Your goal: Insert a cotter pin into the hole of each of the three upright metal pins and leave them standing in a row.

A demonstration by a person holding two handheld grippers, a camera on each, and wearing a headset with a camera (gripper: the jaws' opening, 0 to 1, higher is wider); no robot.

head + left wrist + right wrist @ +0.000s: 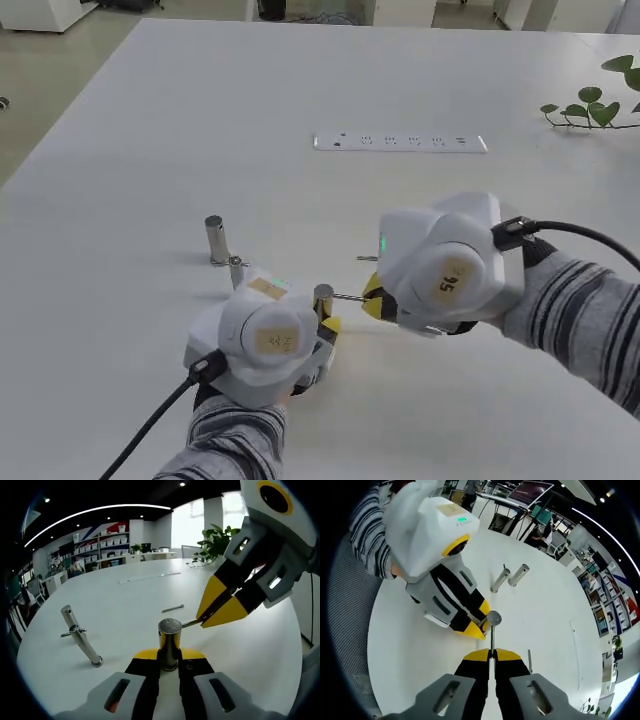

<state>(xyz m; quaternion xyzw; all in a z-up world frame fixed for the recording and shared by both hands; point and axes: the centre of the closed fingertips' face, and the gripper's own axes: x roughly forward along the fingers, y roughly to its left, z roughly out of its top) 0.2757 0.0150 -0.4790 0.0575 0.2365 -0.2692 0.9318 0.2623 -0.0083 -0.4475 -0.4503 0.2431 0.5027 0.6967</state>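
Head view: left gripper (326, 322) clamps a metal pin (323, 297) upright on the table (150, 120). The right gripper (372, 300), whose sticker (452, 283) reads "56", pinches a cotter pin (350, 296). Left gripper view: the cotter's tip meets the pin near its top. Right gripper view: a second pin (500, 580) already carries its cotter and a third pin (519, 575) is bare. Likely the second insertion; next calls for a straight push through the hole.

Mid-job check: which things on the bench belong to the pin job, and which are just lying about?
Job: held metal pin in left gripper; cotter pin in right gripper; pinned metal pin; bare metal pin; loose cotter pin.
Lying about: power strip; plant.
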